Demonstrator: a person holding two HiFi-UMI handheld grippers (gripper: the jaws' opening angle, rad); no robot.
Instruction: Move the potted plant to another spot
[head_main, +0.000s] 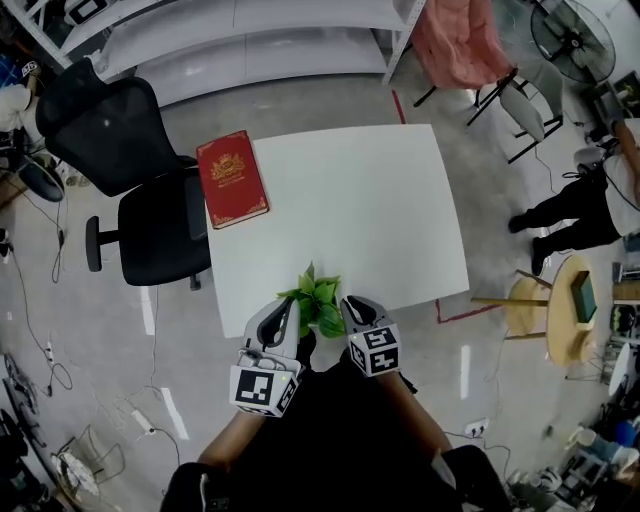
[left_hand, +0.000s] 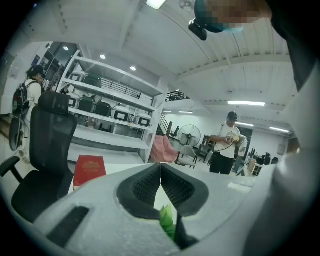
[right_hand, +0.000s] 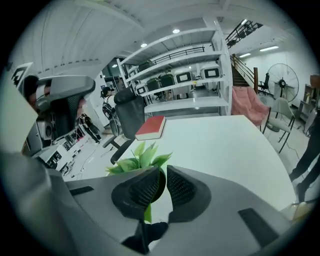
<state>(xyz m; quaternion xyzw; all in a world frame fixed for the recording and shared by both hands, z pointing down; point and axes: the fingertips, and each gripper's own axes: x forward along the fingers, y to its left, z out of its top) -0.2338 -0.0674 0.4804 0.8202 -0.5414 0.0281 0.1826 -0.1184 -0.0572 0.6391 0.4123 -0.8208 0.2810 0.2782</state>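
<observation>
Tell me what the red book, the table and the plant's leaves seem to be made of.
The book: red cover with gold print, likely cloth or leatherette over board, with a faint sheen.
The table: smooth white top, probably laminate; even, matte, no grain.
The plant: bright green, evenly coloured leaves; whether they are real or plastic cannot be told.

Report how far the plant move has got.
Done: nothing shows as finished; the potted plant is at the white table's near edge. In hand: the right gripper is shut on the pot's rim, while the left gripper is shut beside the leaves. Left: carry it to a bare spot, away from the red book, and release.
</observation>
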